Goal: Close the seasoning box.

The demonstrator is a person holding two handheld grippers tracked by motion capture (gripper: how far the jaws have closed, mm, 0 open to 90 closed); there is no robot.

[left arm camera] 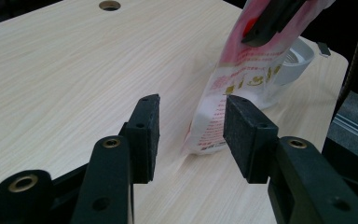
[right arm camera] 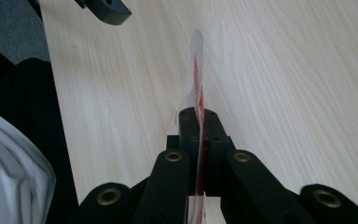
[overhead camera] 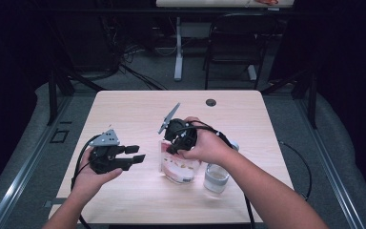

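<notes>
At the pale wooden table (overhead camera: 124,109) the person's right gripper (overhead camera: 176,143) points down and is clenched on the top edge of a clear plastic bag (overhead camera: 178,167) with red print; in the right gripper view its 2 jaws pinch the thin red-edged strip of the bag (right arm camera: 197,60) flat between them. The bag's bottom rests on the table near the middle, just beside a clear plastic cup (overhead camera: 216,177) on its right. The left gripper (overhead camera: 134,156) is held level to the left of the bag, released, its 2 pads (left arm camera: 145,135) apart with nothing between them, facing the bag (left arm camera: 233,88) without touching it.
</notes>
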